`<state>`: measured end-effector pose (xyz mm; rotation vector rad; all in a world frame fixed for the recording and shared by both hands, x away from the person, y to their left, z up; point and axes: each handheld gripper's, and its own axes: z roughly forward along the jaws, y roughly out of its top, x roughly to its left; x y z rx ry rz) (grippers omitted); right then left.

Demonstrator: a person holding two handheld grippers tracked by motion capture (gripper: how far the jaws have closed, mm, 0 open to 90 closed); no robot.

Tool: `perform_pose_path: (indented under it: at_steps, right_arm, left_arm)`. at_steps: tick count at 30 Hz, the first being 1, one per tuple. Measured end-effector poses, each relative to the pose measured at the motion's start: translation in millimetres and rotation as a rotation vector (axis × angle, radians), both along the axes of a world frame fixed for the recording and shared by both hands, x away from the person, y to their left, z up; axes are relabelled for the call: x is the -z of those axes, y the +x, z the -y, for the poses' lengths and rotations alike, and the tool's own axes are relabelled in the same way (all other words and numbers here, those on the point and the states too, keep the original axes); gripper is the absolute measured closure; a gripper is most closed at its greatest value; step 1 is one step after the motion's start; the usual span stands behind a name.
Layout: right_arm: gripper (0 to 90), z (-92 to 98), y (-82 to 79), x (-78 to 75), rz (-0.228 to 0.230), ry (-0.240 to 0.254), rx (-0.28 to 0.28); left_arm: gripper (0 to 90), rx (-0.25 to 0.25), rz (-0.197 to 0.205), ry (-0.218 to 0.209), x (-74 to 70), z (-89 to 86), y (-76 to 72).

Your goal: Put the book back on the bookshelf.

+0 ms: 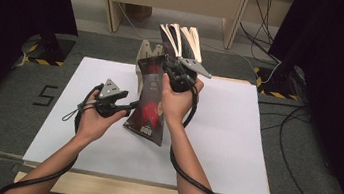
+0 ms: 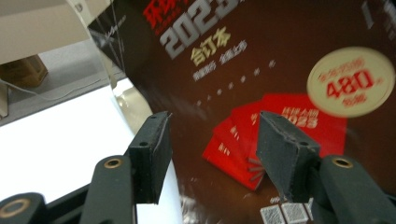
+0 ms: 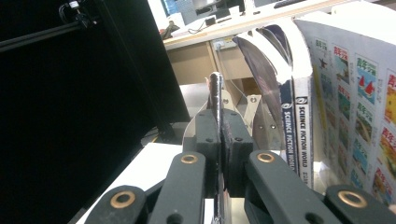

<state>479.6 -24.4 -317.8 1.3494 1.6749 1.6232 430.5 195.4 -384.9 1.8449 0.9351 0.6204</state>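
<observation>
Right gripper [image 3: 219, 140]: jaws clenched flat on the top edge of a dark magazine [image 1: 149, 101], the thin glossy sheet seen edge-on between the two black pads [image 3: 236, 149] in the right gripper view and rising a little way above them. Held upright in the high view, above the white sheet [image 1: 235, 135] that covers the table, near its middle and toward the far side, lower corner tilted toward the person. Right hand [image 1: 177, 95] wrapped around the gripper body, grey three-cornered plate on top, cable trailing down along the forearm.

Left gripper [image 2: 212, 149]: jaws released and standing wide, nothing pinched between them. Just past the pads [image 2: 152, 154] in the left gripper view, the magazine's brown cover with red cards, a cream round badge and pale lettering, close to the right pad; contact there cannot be told. In the high view, left gripper [image 1: 126, 107] at the magazine's left edge, low on the cover, left hand [image 1: 96, 117] beneath it.

Behind the magazine, a wooden rack [image 1: 147, 56] at the far edge of the sheet, with several books [image 1: 182, 40] standing fanned open; beside the right jaws in the right gripper view, white spines [image 3: 301, 135] marked Science Fiction World and a cover of small coloured pictures
</observation>
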Motion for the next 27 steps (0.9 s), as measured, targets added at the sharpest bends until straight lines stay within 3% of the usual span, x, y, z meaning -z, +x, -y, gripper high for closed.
perform_pose_path:
  at_steps: [10, 21, 27]
  right_arm:
    - [87.5, -7.8, -3.0, 10.8, -0.018, -0.006, -0.009]
    - [87.4, -3.0, -4.4, 14.1, -0.027, -0.001, -0.012]
    - [87.3, -3.4, -4.0, 15.5, -0.035, 0.000, -0.016]
  left_arm:
    - [41.6, 0.031, 0.001, -0.067, -16.9, 22.3, 10.5]
    - [40.4, 0.071, -0.011, -0.121, -25.4, 37.5, 14.8]
    - [40.3, 0.083, -0.003, -0.118, -32.8, 44.9, 16.5]
